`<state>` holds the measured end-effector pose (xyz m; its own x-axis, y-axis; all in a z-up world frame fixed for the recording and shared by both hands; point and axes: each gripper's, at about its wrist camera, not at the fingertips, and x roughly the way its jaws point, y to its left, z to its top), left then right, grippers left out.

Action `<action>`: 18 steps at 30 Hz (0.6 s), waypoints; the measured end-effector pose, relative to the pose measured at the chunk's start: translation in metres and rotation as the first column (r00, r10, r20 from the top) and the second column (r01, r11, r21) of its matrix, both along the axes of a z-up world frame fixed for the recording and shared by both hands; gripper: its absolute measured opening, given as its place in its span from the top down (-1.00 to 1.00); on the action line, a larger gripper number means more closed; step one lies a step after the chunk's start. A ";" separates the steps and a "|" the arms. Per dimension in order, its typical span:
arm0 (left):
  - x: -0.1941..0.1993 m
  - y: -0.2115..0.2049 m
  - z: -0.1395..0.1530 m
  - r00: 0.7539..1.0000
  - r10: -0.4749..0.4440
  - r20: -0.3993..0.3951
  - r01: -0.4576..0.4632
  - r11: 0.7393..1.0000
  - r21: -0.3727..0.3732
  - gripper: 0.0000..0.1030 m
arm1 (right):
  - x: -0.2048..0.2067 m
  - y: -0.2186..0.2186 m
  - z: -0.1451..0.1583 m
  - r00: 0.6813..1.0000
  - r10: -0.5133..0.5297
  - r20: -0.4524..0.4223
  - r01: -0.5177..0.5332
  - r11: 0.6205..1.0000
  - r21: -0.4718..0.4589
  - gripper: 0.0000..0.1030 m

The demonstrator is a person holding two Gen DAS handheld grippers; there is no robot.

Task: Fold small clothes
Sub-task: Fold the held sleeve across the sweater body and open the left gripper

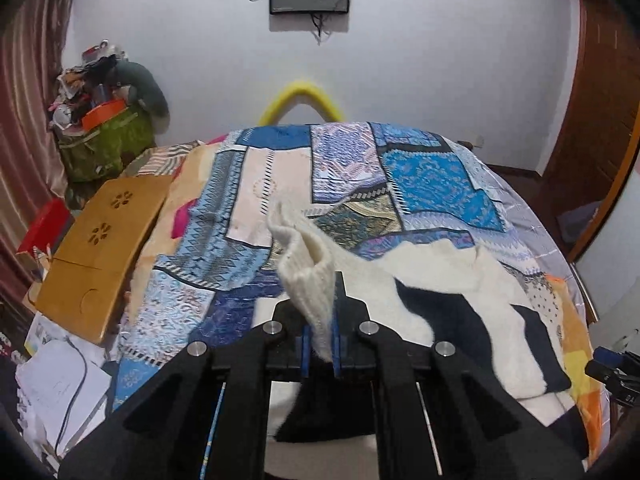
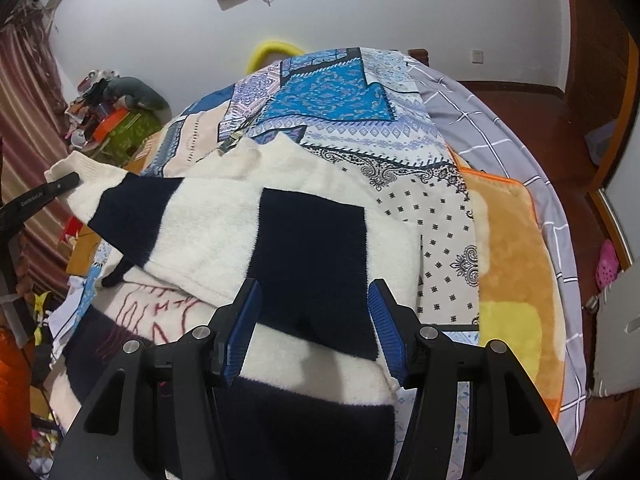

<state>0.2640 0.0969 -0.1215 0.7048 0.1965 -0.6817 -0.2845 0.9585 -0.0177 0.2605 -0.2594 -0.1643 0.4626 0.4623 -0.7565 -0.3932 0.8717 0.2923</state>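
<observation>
Left tool (image 1: 320, 320) clamps sweater (image 2: 224, 216) cuff; right tool (image 2: 314, 320) wide open.

Bed with a patchwork cover, a sweater spread across its near side

The bed (image 2: 520, 128) carries a grey checked sheet, visible along its right edge, with an orange and yellow fleece blanket (image 2: 516, 248) lying on it at the near right. Over these lies a blue and white patchwork cover (image 1: 348, 176) reaching to the far end. A cream and navy knit sweater (image 2: 240, 220) lies on the cover at the near side. A wooden folding lap table (image 1: 100, 252) lies flat at the bed's left edge.
</observation>
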 end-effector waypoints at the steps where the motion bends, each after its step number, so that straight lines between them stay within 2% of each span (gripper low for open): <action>1: -0.001 0.002 -0.002 1.000 0.001 -0.005 -0.001 1.000 0.000 0.85 | 0.000 0.001 -0.001 1.000 0.002 -0.003 -0.002 1.000 -0.001 -0.01; 5: -0.002 0.007 -0.019 0.999 0.003 -0.052 -0.002 1.000 0.026 0.85 | 0.000 0.003 -0.005 1.000 0.003 -0.015 -0.003 1.000 -0.005 -0.01; 10: -0.003 0.014 -0.054 0.990 0.005 -0.138 0.000 0.999 0.034 0.85 | -0.003 0.004 -0.010 0.999 0.005 -0.036 -0.005 1.000 -0.003 -0.01; 16: -0.006 0.028 -0.085 0.974 -0.009 -0.227 0.000 0.999 -0.042 0.81 | -0.005 0.002 -0.015 0.998 -0.008 -0.056 0.008 1.000 -0.002 -0.01; 18: -0.008 0.032 -0.089 0.971 -0.008 -0.238 -0.007 0.998 -0.062 0.71 | -0.006 0.001 -0.015 0.998 -0.012 -0.056 0.011 1.000 -0.002 -0.01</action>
<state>0.2559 0.1287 -0.2102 0.5211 0.1487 -0.8405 -0.2876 0.9577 -0.0088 0.2540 -0.2585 -0.1789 0.4245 0.4559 -0.7823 -0.3661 0.8766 0.3122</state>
